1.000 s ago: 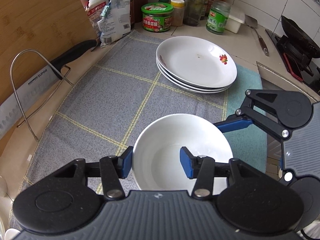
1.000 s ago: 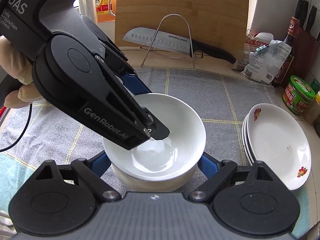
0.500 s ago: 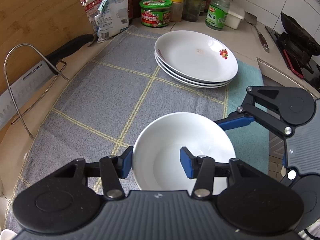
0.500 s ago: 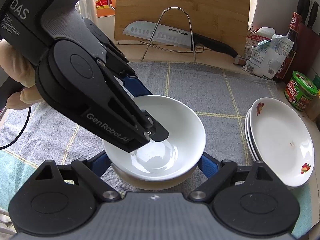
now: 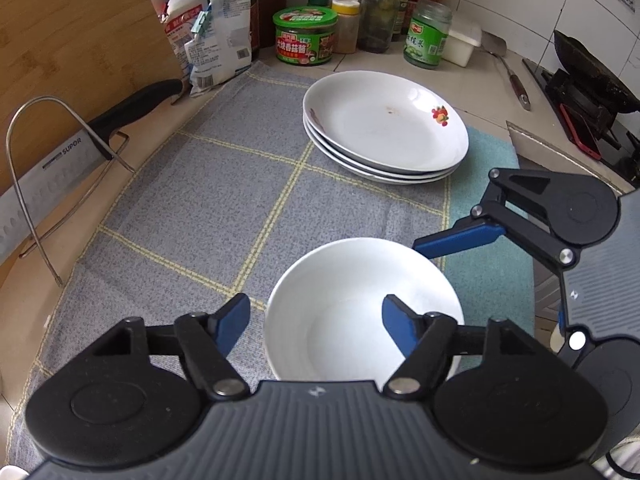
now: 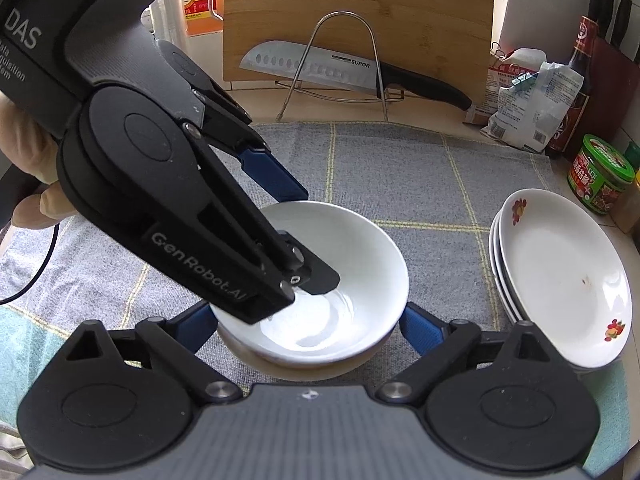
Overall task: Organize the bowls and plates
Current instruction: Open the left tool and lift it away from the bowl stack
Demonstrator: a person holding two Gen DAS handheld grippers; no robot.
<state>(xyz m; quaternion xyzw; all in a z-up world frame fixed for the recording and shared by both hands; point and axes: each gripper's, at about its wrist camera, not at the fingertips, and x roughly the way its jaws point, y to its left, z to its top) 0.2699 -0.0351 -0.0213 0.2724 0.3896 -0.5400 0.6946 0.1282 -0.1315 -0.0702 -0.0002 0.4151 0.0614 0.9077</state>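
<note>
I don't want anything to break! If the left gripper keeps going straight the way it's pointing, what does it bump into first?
Probably the white bowl. The left gripper points down at it, with one finger outside the rim and one inside, and its jaws have just been opening around that rim. The stack of plates lies farther off, so it looks safe.

A plain white bowl (image 5: 362, 308) sits on the grey, yellow-checked cloth (image 5: 224, 200); beside it, white plates (image 5: 386, 126) bear red flower prints.

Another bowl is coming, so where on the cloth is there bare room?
Free: the grey cloth between the knife rack, the plate stack and the nested bowls. Crowded: around the bowls, with both grippers, and the back row of jars.
</note>
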